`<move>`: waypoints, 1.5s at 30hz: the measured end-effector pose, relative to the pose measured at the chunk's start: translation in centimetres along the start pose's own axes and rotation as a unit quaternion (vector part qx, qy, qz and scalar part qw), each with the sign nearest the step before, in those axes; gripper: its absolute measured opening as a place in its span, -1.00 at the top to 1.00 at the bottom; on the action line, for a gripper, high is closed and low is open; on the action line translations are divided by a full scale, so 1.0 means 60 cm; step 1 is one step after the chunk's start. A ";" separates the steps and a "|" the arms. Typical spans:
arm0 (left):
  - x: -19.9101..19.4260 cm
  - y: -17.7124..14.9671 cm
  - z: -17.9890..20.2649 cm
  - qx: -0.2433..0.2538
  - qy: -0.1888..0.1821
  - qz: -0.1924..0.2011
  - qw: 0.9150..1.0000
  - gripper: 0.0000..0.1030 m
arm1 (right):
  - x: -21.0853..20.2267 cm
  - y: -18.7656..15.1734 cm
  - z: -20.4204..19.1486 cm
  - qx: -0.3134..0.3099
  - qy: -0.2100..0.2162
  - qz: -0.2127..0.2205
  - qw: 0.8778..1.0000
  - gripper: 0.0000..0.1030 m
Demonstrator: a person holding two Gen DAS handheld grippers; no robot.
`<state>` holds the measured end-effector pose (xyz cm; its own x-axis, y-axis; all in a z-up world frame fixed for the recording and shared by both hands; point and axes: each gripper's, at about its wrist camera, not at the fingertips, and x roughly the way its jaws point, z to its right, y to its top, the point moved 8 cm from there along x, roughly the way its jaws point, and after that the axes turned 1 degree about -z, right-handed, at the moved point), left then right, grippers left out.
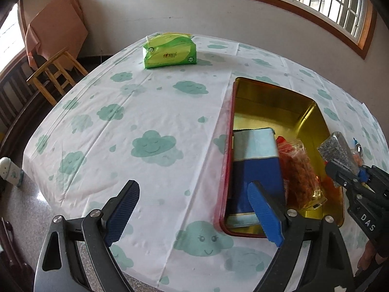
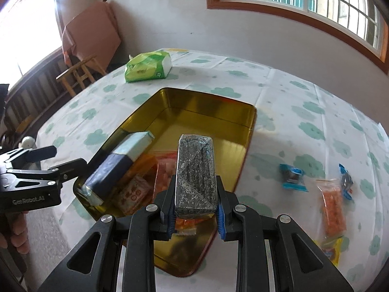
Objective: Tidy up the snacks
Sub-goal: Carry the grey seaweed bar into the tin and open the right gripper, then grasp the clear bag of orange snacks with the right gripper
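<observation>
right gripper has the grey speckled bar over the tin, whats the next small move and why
Probably lower the grey speckled bar into the bare gold floor of the tin and then open. The right gripper is shut on it above the tin, whose near end already holds the blue box and orange packets; the far end is free.

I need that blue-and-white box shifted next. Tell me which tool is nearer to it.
Left. The left tool hangs open at the blue-and-white box; the right tool, gripping the speckled bar, sits beyond the orange packets.
</observation>
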<state>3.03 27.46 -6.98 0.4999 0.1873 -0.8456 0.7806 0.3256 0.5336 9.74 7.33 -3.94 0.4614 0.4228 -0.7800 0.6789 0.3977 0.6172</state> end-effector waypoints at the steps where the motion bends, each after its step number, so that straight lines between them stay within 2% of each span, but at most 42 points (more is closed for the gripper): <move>1: 0.001 0.000 -0.003 -0.001 0.001 -0.001 1.000 -0.73 | 0.000 -0.001 -0.001 -0.002 0.001 -0.002 1.000 0.47; 11: 0.008 -0.002 -0.021 -0.007 0.005 -0.007 1.000 -0.73 | 0.075 0.009 -0.059 -0.013 -0.003 -0.025 1.000 0.47; 16: 0.012 -0.004 -0.021 -0.009 0.003 -0.011 1.000 -0.73 | 0.089 0.013 -0.071 -0.015 -0.002 -0.025 1.000 0.47; 32: 0.008 -0.003 0.001 0.003 0.002 -0.012 1.000 -0.73 | 0.071 0.014 -0.075 -0.009 0.021 -0.013 1.000 0.44; 34: 0.006 -0.003 0.004 0.005 0.003 -0.011 1.000 -0.73 | 0.068 0.015 -0.074 -0.005 0.027 -0.011 1.000 0.41; 39: 0.001 -0.002 0.015 0.011 0.002 -0.010 1.000 -0.73 | 0.057 0.011 -0.071 -0.002 0.038 -0.005 0.999 0.18; 45: -0.004 -0.002 0.034 0.021 -0.001 -0.007 1.000 -0.73 | 0.035 0.013 -0.052 0.011 0.043 0.014 0.999 0.14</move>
<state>3.61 25.48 -6.78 0.4887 0.1817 -0.8533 0.8028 0.2892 0.5214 9.47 11.09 -4.78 0.4299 0.5021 -0.7504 0.6792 0.3678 0.6352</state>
